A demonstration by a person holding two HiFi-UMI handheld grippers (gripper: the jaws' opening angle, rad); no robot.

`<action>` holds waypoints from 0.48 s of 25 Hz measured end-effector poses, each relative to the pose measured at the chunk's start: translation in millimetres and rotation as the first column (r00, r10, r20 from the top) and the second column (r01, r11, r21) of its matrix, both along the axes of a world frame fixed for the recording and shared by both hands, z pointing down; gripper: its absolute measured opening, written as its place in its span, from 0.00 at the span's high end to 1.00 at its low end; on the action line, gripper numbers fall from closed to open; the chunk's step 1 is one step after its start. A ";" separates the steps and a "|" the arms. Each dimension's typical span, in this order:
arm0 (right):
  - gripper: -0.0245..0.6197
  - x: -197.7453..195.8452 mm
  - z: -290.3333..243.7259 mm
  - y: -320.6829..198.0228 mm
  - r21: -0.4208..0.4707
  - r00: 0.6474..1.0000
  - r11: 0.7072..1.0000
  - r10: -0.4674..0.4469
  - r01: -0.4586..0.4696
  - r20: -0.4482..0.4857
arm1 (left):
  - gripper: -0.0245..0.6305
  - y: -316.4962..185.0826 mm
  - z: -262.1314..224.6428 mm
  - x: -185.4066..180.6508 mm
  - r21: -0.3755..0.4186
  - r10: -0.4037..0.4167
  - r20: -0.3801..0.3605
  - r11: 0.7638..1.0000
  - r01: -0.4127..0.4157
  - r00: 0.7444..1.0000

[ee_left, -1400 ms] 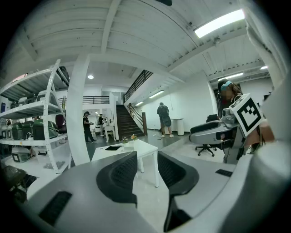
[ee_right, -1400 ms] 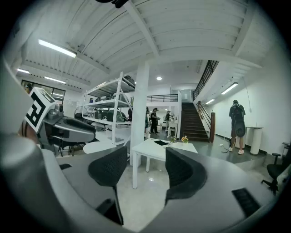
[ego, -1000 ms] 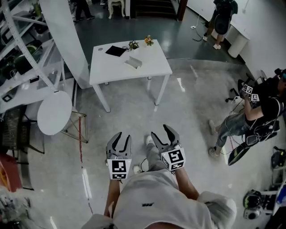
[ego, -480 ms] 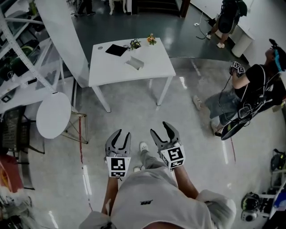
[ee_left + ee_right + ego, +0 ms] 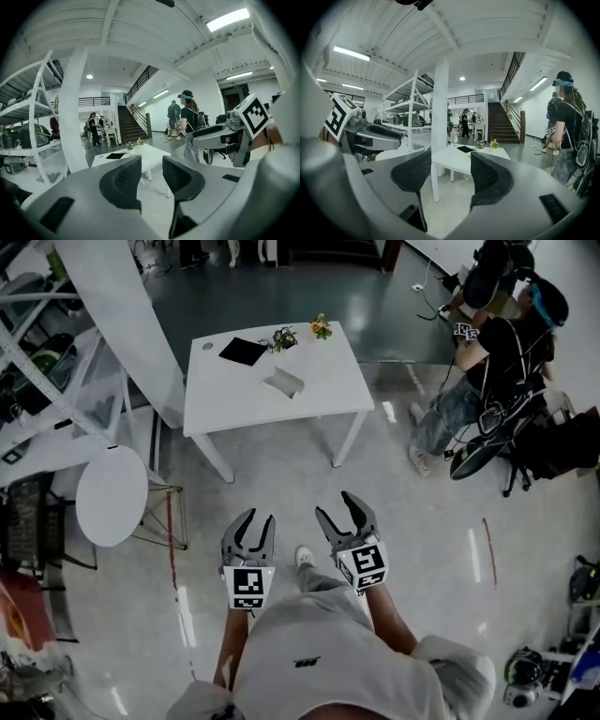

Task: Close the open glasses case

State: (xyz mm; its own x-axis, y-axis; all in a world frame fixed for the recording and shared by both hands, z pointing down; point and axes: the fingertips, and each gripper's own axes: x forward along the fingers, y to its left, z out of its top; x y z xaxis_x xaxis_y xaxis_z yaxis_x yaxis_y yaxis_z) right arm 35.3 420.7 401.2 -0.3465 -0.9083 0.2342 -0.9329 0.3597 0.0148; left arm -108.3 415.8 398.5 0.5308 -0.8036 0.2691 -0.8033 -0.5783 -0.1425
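Observation:
The open glasses case (image 5: 284, 382), pale grey, lies near the middle of a white table (image 5: 319, 399) some way ahead in the head view. Both grippers are held at waist height over the floor, well short of the table. My left gripper (image 5: 256, 518) is open and empty, and so is my right gripper (image 5: 336, 507). In the left gripper view the open gripper (image 5: 152, 168) points toward the table (image 5: 145, 157). In the right gripper view the gripper (image 5: 451, 171) frames the table (image 5: 461, 157) between its fingers. I cannot make out the case in either gripper view.
On the table lie a black flat item (image 5: 243, 351) and two small flower pots (image 5: 280, 337). A white pillar (image 5: 131, 324) and shelving (image 5: 37, 352) stand at the left, with a round white table (image 5: 112, 495) nearby. A person (image 5: 487, 362) with gear stands at the right.
The person at the right has moved from mid-right up toward the far right. The view has crept slightly toward the table. Both grippers remain open and level.

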 end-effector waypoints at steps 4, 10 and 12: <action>0.55 9.2 -4.1 -28.5 -0.002 1.000 1.000 -0.010 0.010 0.003 | 0.73 -26.8 -1.5 7.6 -0.007 -0.015 0.005 1.000 0.015 1.000; 0.56 27.9 -4.0 -64.9 -0.008 0.999 0.999 -0.034 0.034 0.010 | 0.73 -62.3 -0.9 26.4 -0.013 -0.040 0.008 0.999 0.040 0.999; 0.57 32.9 -2.6 -76.8 -0.015 0.999 0.999 -0.048 0.048 0.010 | 0.73 -73.6 0.0 33.6 -0.015 -0.047 0.011 0.999 0.048 0.999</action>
